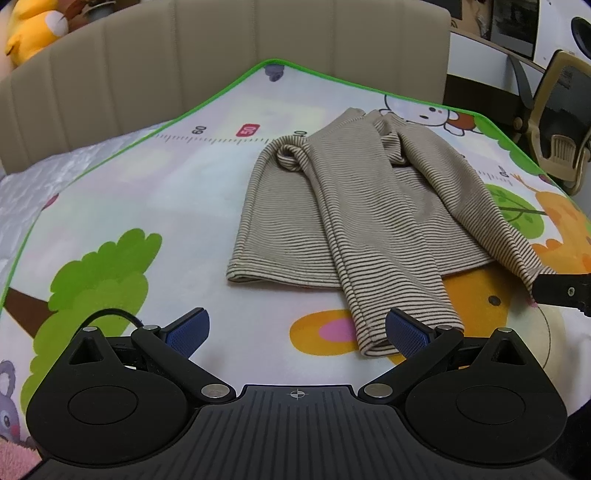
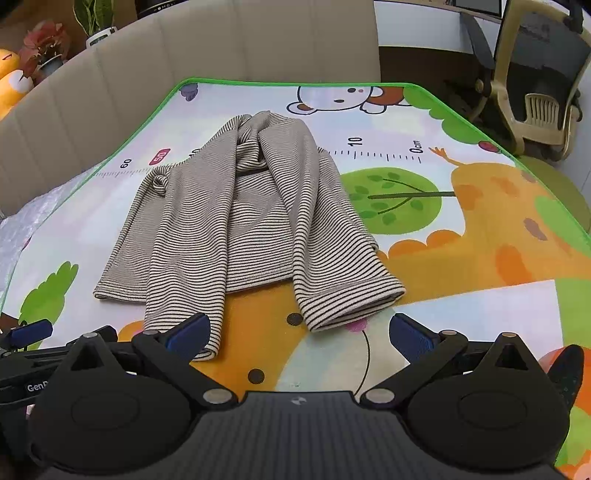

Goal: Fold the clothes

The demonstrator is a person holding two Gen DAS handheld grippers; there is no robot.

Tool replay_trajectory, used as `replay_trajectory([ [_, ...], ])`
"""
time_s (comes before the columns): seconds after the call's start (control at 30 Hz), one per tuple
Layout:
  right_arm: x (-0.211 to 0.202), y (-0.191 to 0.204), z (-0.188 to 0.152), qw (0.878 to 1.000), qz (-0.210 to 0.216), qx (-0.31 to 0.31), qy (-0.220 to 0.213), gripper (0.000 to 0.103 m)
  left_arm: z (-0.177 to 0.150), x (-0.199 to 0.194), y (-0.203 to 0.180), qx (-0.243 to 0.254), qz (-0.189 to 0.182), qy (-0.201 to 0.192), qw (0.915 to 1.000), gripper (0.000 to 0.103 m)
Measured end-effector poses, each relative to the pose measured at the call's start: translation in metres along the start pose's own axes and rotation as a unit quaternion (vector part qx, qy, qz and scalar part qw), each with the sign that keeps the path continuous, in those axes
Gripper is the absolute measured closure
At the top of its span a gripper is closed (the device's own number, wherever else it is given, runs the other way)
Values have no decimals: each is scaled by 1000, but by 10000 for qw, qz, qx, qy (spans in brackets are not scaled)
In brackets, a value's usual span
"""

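Note:
A beige and brown striped long-sleeve shirt (image 1: 332, 206) lies on the cartoon play mat (image 1: 147, 192), both sleeves folded down over its body. It also shows in the right wrist view (image 2: 236, 221). My left gripper (image 1: 297, 332) is open and empty, just in front of the left sleeve cuff (image 1: 373, 339), which touches its right pad. My right gripper (image 2: 299, 336) is open and empty, just short of the right sleeve cuff (image 2: 354, 306). The right gripper's tip shows at the edge of the left wrist view (image 1: 561, 291).
A beige padded headboard (image 1: 221, 66) runs along the far side. An office chair (image 2: 535, 74) stands at the far right, off the mat. A yellow plush toy (image 1: 33, 29) sits at the far left. The mat (image 2: 480, 229) has a green edge.

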State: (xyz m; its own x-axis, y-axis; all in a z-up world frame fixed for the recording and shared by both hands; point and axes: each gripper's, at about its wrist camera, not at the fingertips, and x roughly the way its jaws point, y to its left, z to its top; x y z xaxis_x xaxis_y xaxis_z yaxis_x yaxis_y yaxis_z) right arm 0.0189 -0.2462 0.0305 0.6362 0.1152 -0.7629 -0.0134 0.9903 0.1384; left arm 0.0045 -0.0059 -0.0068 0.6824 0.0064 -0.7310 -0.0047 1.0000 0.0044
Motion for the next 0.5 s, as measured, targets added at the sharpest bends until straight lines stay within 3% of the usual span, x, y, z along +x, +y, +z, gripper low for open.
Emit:
replay_trajectory([
  [0.5, -3, -5, 12, 9999, 47, -2, -102, 0, 7, 4, -4, 1, 124, 56, 9999, 0],
])
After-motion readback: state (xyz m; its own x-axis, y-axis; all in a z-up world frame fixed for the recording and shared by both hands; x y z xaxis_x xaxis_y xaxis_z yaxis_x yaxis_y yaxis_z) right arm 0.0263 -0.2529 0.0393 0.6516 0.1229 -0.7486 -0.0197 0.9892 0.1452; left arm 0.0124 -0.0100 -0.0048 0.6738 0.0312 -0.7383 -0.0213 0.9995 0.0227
